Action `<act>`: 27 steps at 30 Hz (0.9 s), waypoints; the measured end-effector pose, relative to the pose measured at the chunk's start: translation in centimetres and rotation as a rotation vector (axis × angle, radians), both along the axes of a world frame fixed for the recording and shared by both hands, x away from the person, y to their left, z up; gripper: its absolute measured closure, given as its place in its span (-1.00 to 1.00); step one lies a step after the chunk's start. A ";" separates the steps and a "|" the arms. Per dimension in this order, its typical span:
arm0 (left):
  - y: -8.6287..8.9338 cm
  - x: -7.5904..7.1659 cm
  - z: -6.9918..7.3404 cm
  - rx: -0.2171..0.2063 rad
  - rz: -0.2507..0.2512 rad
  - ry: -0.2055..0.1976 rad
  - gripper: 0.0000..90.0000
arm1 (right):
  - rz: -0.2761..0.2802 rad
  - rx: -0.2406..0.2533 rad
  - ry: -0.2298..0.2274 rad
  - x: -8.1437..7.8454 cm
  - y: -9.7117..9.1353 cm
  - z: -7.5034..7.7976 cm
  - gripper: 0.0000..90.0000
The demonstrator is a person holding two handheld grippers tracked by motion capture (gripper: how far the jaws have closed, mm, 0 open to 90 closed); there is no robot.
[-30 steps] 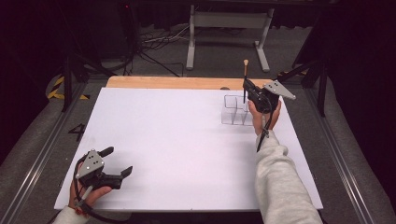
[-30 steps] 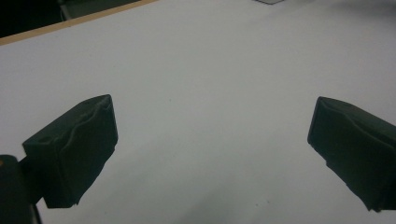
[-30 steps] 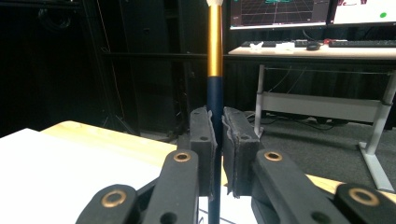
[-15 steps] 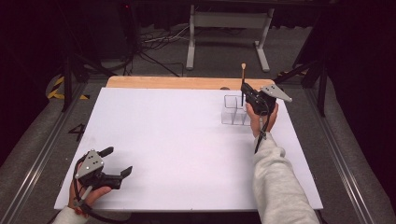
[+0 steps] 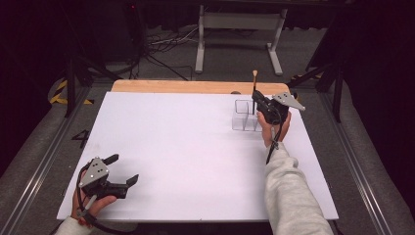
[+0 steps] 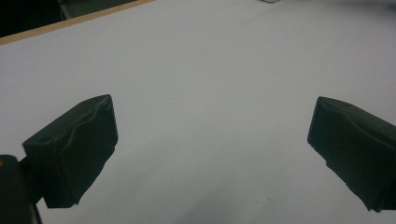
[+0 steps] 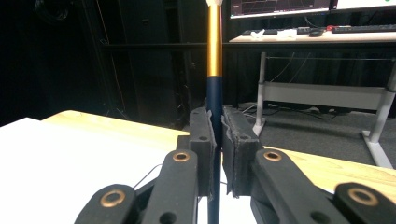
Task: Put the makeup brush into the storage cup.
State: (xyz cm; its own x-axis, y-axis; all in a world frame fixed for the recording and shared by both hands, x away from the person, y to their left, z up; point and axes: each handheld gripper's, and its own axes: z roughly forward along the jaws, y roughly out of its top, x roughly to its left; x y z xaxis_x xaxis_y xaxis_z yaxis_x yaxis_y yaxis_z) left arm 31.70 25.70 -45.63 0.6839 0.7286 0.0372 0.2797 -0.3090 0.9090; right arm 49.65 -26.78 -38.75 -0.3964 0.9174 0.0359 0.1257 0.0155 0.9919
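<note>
Right gripper (image 5: pixel 256 100) clamps upright brush (image 7: pixel 214 70), dark lower shaft, gold upper, pinched between pads, above clear box (image 5: pixel 243 115) at far right of white table (image 5: pixel 195 147). Left gripper (image 5: pixel 122 171) rests near left corner, jaws wide, nothing between.

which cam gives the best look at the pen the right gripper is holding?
Right gripper view: the pen stands upright, clamped between the right gripper's pads, its dark blue lower shaft and gold upper part clear. The high view shows it as a thin stick over the clear box. The left gripper view looks across the white sheet.
</note>
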 end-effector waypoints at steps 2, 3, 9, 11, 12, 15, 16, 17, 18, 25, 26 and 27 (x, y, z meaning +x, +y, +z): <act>0.0 0.0 0.0 0.000 0.001 0.000 -0.95 | 0.002 -0.002 -0.003 -0.2 0.0 0.0 0.85; 0.0 0.0 0.0 0.000 -0.001 0.000 -0.95 | 0.004 -0.001 -0.005 -0.2 0.0 -0.1 0.85; -0.1 0.0 0.0 0.003 -0.001 -0.001 -0.95 | 0.011 -0.007 0.009 -0.4 0.1 -0.6 0.85; 0.0 0.0 0.0 0.001 -0.001 0.000 -0.95 | 0.011 -0.010 0.012 -0.5 0.1 -0.7 0.85; 0.0 0.0 0.0 0.000 0.000 0.001 -0.95 | 0.012 -0.013 0.013 -0.5 0.1 -0.8 0.85; 0.0 0.0 0.0 0.000 0.001 0.001 -0.95 | 0.012 -0.016 0.013 -0.7 0.1 -0.9 0.85; 0.0 0.0 0.0 -0.001 0.002 0.001 -0.95 | 0.014 -0.013 0.014 -0.8 0.1 -1.0 0.85; 0.0 0.0 0.0 0.000 0.003 0.000 -0.95 | 0.015 -0.016 0.016 -0.9 0.1 -1.0 0.85; 0.0 0.0 0.0 -0.001 0.003 0.000 -0.95 | 0.017 -0.015 0.013 -1.0 0.1 -1.1 0.85; 0.0 0.0 0.0 0.000 0.001 0.000 -0.95 | 0.017 -0.008 0.008 -1.5 -0.3 -1.1 0.85; 0.0 0.0 0.0 0.000 0.001 0.000 -0.95 | 0.017 -0.007 0.010 -1.6 -0.3 -1.1 0.85; 0.0 0.0 0.0 0.001 0.000 0.000 -0.95 | 0.018 -0.008 0.009 -1.6 -0.4 -1.1 0.85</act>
State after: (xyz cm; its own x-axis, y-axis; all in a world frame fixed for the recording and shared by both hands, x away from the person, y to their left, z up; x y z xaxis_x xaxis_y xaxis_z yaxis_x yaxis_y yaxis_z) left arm 31.72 25.65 -45.59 0.6840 0.7285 0.0378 0.2797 -0.3098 0.9087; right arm 48.03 -27.14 -39.88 -0.4126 0.9103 0.0321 0.1343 0.0260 0.9906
